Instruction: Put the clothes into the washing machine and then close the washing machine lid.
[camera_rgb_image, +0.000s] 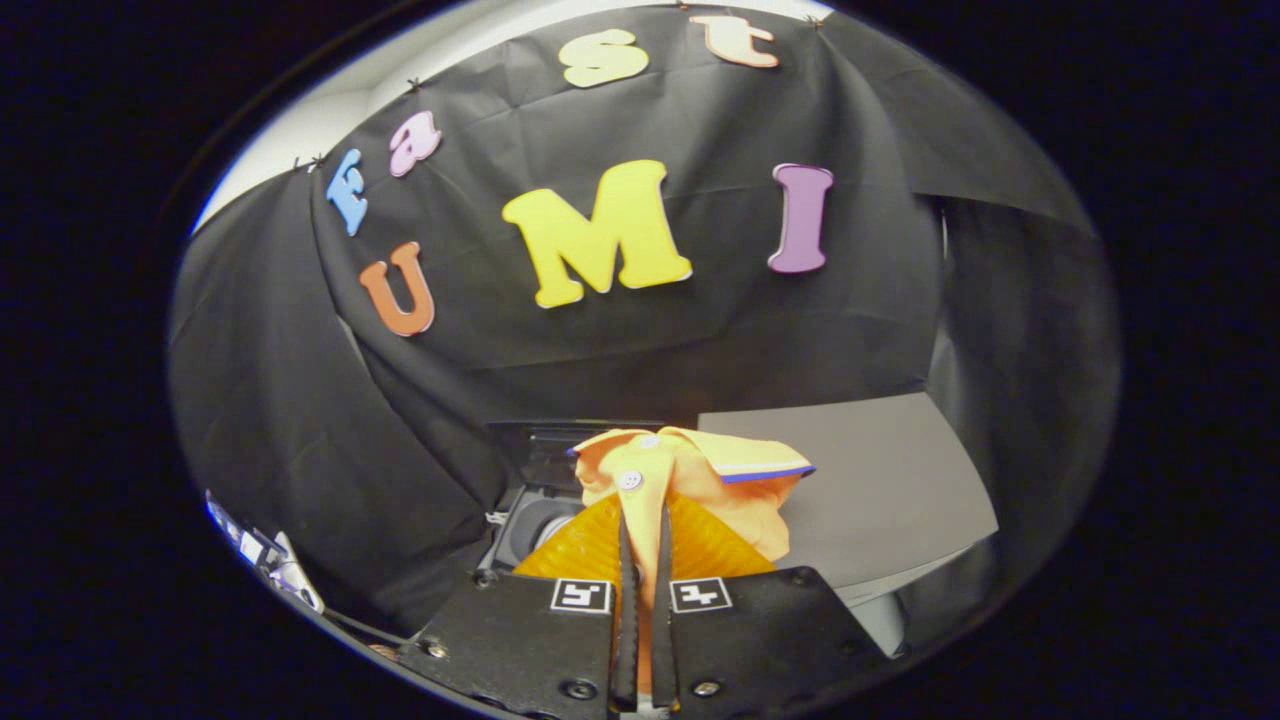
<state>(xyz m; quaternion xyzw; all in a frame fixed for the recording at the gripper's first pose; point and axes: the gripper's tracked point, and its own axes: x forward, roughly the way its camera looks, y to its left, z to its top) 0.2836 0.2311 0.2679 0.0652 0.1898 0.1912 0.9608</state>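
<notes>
My gripper (643, 530) is shut on an orange shirt (700, 480), whose fabric is pinched between the two orange ridged fingers (575, 545). The shirt has a white button and a collar with blue and yellow trim, and it bunches up just beyond the fingertips. Below and beyond it stands the washing machine (535, 525), its dark round opening showing to the left of the fingers. The grey lid (880, 480) is raised and tilts off to the right of the shirt. The shirt hangs above the opening and hides part of it.
Black cloth walls close in behind and on both sides of the machine. A small pile of white and blue items (265, 550) lies low at the far left.
</notes>
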